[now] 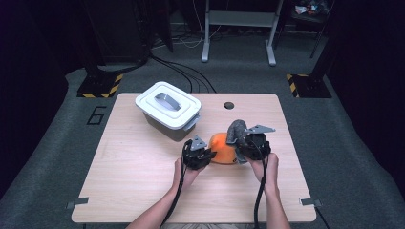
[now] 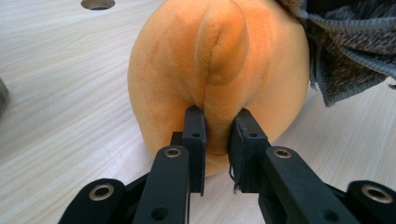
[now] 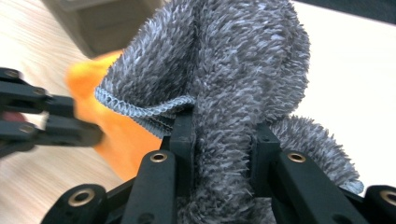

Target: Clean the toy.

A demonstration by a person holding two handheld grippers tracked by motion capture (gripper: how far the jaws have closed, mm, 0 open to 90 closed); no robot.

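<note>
An orange plush cloth (image 1: pixel 222 147) lies bunched on the table between my two grippers. My left gripper (image 1: pixel 208 155) is shut on a fold of the orange cloth (image 2: pixel 219 70); its pads (image 2: pixel 194 135) pinch the ridge of fabric. A grey fuzzy cloth (image 1: pixel 235 131) stands up at the orange one's right side. My right gripper (image 1: pixel 241 145) is shut on the grey cloth (image 3: pixel 233 70), a thick wad of it pressed between the jaws. In the right gripper view the left gripper (image 3: pixel 56 126) shows at the left, against the orange cloth (image 3: pixel 116 130).
A white lidded box (image 1: pixel 168 106) with a grey handle stands behind and left of the cloths. A round hole (image 1: pixel 229 105) is in the tabletop (image 1: pixel 133 171) near the far edge. Cables and stand legs lie on the floor beyond.
</note>
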